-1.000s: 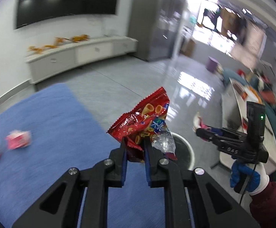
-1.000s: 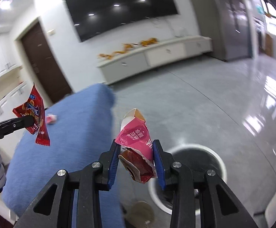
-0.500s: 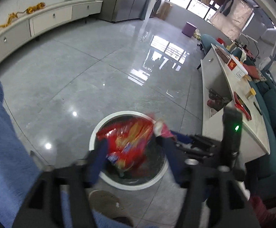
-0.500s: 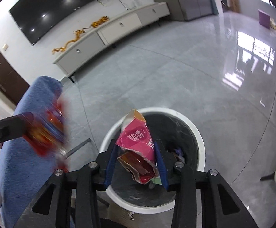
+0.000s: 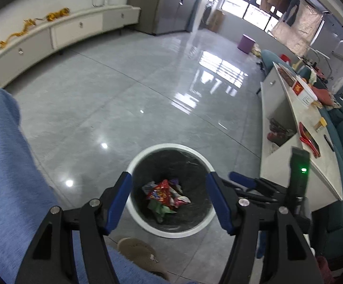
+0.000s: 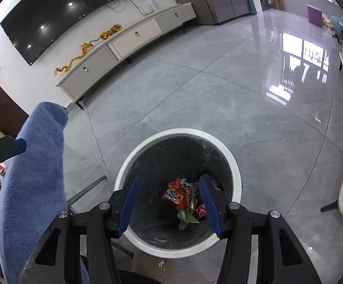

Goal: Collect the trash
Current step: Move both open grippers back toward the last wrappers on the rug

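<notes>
We found the left hand-held gripper (image 5: 169,201) released, its blue pads wide apart and empty. The right hand-held gripper (image 6: 169,203) was opening, nothing between its pads. Below both stood the round white, black-lined waste bin (image 6: 235,165) on the grey tiled floor (image 6: 218,94); the crumpled red snack wrappers (image 6: 178,194) lay inside at its bottom.

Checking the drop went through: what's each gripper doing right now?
Left gripper: open, holding nothing.
Right gripper: opening, nothing between its jaws, over the bin.
</notes>
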Action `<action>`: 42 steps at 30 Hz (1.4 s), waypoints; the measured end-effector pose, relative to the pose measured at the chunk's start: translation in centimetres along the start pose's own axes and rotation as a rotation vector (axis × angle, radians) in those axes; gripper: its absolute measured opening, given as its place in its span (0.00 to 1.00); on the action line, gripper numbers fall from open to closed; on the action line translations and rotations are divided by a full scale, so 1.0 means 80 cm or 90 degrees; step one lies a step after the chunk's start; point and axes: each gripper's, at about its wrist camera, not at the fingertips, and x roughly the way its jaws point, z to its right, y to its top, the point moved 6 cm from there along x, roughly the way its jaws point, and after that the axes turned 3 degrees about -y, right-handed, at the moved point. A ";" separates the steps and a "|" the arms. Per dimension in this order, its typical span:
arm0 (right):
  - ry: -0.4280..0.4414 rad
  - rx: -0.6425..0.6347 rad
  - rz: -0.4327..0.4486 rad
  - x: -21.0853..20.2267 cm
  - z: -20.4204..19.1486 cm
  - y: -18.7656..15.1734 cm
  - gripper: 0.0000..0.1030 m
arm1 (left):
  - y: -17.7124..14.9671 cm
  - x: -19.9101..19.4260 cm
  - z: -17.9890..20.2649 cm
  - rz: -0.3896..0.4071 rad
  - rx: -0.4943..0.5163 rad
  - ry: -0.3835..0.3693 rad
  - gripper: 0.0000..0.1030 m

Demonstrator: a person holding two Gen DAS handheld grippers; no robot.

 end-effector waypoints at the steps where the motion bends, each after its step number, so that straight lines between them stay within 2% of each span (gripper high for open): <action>1: -0.001 -0.004 0.005 -0.005 -0.003 0.001 0.49 | -0.001 -0.013 -0.002 0.014 0.005 0.020 0.62; 7: -0.008 -0.040 0.049 -0.056 -0.031 0.008 0.49 | -0.015 -0.080 -0.011 0.085 0.023 0.085 0.62; 15: -0.009 -0.068 0.097 -0.105 -0.069 0.017 0.54 | -0.034 -0.163 -0.025 0.160 0.029 0.121 0.62; 20: -0.012 -0.089 0.119 -0.129 -0.098 0.022 0.58 | -0.044 -0.204 -0.032 0.201 0.022 0.122 0.63; 23: -0.012 -0.103 0.132 -0.143 -0.117 0.023 0.61 | -0.053 -0.230 -0.041 0.228 0.012 0.120 0.71; 36: -0.012 -0.183 0.190 -0.205 -0.207 0.028 0.69 | -0.089 -0.320 -0.089 0.309 -0.048 0.129 0.72; 42: -0.011 -0.221 0.205 -0.218 -0.254 0.027 0.74 | -0.120 -0.367 -0.128 0.351 -0.083 0.153 0.73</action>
